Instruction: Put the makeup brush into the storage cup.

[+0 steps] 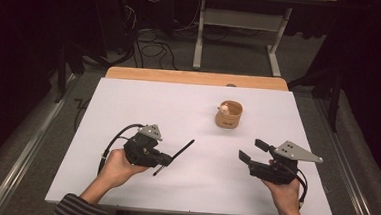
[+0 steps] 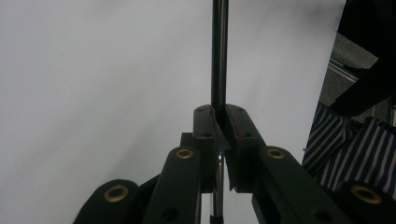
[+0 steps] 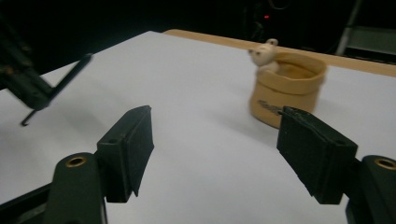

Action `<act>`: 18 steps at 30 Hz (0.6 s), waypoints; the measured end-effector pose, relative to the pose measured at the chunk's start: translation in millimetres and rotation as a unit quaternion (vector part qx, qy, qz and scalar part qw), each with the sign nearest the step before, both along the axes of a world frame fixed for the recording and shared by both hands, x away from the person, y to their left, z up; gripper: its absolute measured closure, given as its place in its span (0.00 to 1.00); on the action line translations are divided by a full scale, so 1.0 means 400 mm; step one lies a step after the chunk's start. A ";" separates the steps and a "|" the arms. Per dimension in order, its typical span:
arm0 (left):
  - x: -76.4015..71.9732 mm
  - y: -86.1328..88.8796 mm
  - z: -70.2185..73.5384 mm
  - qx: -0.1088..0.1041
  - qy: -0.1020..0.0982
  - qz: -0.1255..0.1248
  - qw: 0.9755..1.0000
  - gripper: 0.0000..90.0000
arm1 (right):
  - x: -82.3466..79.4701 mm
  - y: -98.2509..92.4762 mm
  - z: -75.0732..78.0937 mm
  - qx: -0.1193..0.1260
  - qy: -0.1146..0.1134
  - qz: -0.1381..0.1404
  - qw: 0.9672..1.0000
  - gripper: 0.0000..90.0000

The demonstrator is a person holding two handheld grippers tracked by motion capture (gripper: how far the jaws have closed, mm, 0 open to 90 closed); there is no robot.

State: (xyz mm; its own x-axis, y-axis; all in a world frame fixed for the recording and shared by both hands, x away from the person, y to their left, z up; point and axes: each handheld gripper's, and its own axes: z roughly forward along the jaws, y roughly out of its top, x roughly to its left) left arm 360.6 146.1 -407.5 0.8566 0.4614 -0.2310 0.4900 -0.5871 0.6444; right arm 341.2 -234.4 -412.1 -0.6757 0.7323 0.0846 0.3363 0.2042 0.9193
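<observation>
1. We hold a thin black rod (image 1: pixel 174 157) in our left gripper (image 1: pixel 168 159), the jaws pinched tight on it partway along its length; the left gripper view shows the rod (image 2: pixel 219 51) running straight out between the pads and over the white table (image 1: pixel 144 99).
2. Our right gripper (image 1: pixel 252 150) hovers above the table with its jaws spread wide and nothing between them.
3. In the right gripper view, a small tan pouch (image 3: pixel 286 88) with a little toy figure (image 3: pixel 264 53) peeking over its rim stands upright beyond the open jaws. From the high view the pouch (image 1: pixel 228 115) sits toward the far side of the table, well apart from both grippers.
4. We judge the step in hand to be the approach: rod secured, free gripper lining up on the pouch.
5. The next move probably calls for steadying the soft pouch with the right jaws without crushing it, then bringing the rod's tip across to its open mouth.
</observation>
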 end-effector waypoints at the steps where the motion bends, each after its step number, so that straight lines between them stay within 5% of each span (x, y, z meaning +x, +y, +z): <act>1: 0.000 -0.001 0.002 0.003 -0.001 -0.001 1.000 0.93 | -0.001 0.008 0.003 -0.004 -0.002 0.010 1.000 0.32; 10: 0.003 -0.024 0.004 0.011 -0.001 -0.015 1.000 0.93 | -0.008 0.089 0.031 -0.055 -0.012 0.068 0.996 0.37; 18: -0.001 -0.039 0.005 0.018 0.000 -0.022 1.000 0.93 | -0.005 0.136 0.043 -0.063 -0.013 0.093 0.994 0.40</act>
State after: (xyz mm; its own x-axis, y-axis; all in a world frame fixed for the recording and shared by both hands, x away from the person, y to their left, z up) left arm 360.2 130.4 -405.7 0.8763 0.4312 -0.2148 0.4630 -0.6307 0.6228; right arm 339.0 -180.2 -395.1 -0.8013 0.5979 -0.0194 0.2587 0.3755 0.8900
